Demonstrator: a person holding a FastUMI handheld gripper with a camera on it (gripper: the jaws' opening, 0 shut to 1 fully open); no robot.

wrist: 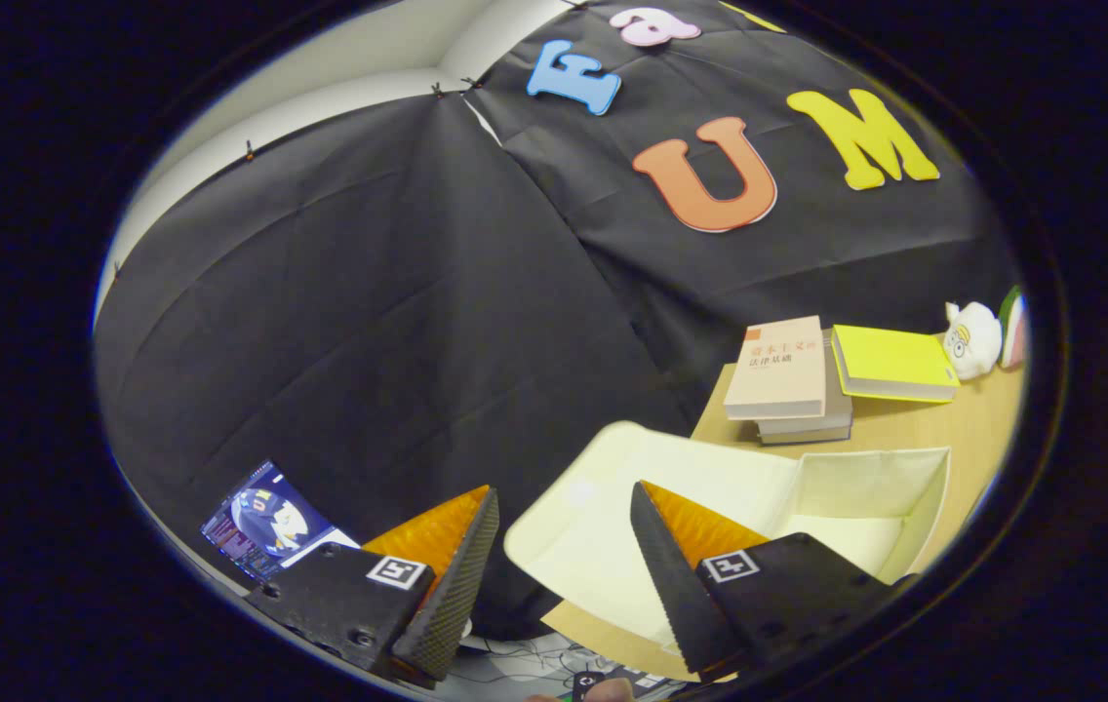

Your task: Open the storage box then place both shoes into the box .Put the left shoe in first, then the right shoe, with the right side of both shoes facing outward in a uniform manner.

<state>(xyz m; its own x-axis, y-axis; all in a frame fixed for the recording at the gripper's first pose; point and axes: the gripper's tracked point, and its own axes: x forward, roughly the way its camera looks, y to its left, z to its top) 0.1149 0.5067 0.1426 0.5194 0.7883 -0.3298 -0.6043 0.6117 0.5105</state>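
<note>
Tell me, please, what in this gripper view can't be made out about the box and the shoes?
- Storage box, gripper view: lid open, but the floor is partly hidden by one finger, so whether any shoe lies inside can't be told.
- Gripper: open, holding nothing.
- Laptop: cut off by the other finger.

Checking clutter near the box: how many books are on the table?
4, maybe more hidden. Three sit stacked beyond the open storage box; a yellow book leans on that stack. The gripper is open, holding nothing.
</note>
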